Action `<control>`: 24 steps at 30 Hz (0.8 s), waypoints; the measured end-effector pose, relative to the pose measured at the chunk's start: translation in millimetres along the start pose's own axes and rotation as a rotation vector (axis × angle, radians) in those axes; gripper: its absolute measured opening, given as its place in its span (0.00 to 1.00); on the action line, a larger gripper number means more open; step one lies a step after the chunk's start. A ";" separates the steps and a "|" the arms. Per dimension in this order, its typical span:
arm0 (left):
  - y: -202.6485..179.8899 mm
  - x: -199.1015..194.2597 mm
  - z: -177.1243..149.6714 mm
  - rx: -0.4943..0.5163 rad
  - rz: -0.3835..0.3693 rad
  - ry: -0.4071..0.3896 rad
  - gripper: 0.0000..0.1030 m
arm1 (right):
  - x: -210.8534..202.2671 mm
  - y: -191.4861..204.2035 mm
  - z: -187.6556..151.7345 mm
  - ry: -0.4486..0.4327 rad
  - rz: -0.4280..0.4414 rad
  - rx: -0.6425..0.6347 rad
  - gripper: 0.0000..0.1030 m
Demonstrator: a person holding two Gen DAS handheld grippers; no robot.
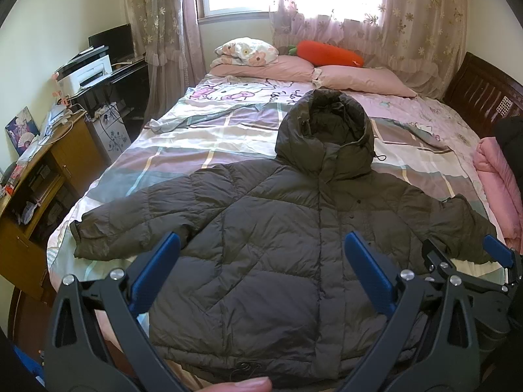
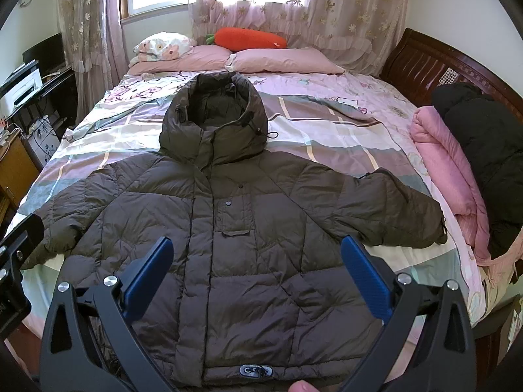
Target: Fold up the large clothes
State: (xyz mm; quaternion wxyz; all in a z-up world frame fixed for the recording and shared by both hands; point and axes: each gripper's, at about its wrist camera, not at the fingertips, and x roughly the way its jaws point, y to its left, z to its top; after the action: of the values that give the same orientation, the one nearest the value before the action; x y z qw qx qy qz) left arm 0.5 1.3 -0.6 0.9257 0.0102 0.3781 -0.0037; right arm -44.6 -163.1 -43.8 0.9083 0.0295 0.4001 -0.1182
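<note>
A dark olive-brown hooded puffer jacket lies flat, front up, on the bed, sleeves spread out to both sides and hood pointing to the pillows; it also shows in the right wrist view. My left gripper is open and empty, held above the jacket's lower left half. My right gripper is open and empty above the jacket's lower middle; it also appears at the right edge of the left wrist view. Part of the left gripper shows at the left edge of the right wrist view.
The bed has a pink patterned sheet, pink pillows and an orange carrot plush. Folded pink bedding and a black garment lie on the bed's right side. A desk with a printer stands left.
</note>
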 end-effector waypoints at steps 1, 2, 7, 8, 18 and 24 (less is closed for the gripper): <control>0.8 0.0 -0.1 0.000 0.000 0.000 0.98 | 0.1 0.2 0.3 0.000 0.000 0.000 0.99; -1.1 0.0 0.1 0.002 0.001 0.000 0.98 | 0.2 -0.2 -0.9 0.001 0.000 0.000 0.99; 1.2 -0.4 0.0 0.000 0.001 0.000 0.98 | 0.5 -0.5 -2.2 0.002 -0.001 -0.001 0.99; -0.9 0.0 0.1 0.002 0.002 0.000 0.98 | 0.8 0.1 -1.2 0.003 0.000 -0.002 0.99; 1.1 -0.4 -0.4 0.002 0.003 0.000 0.98 | 2.3 1.7 0.0 0.005 -0.001 -0.002 0.99; -1.3 0.0 0.1 0.004 0.004 0.001 0.98 | 2.0 1.0 2.5 0.006 -0.002 -0.003 0.99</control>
State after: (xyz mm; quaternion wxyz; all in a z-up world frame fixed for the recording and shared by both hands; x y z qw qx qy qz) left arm 0.6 0.0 -0.6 0.9254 0.0130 0.3788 -0.0026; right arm -41.3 -162.9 -43.6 0.9070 0.0281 0.4032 -0.1183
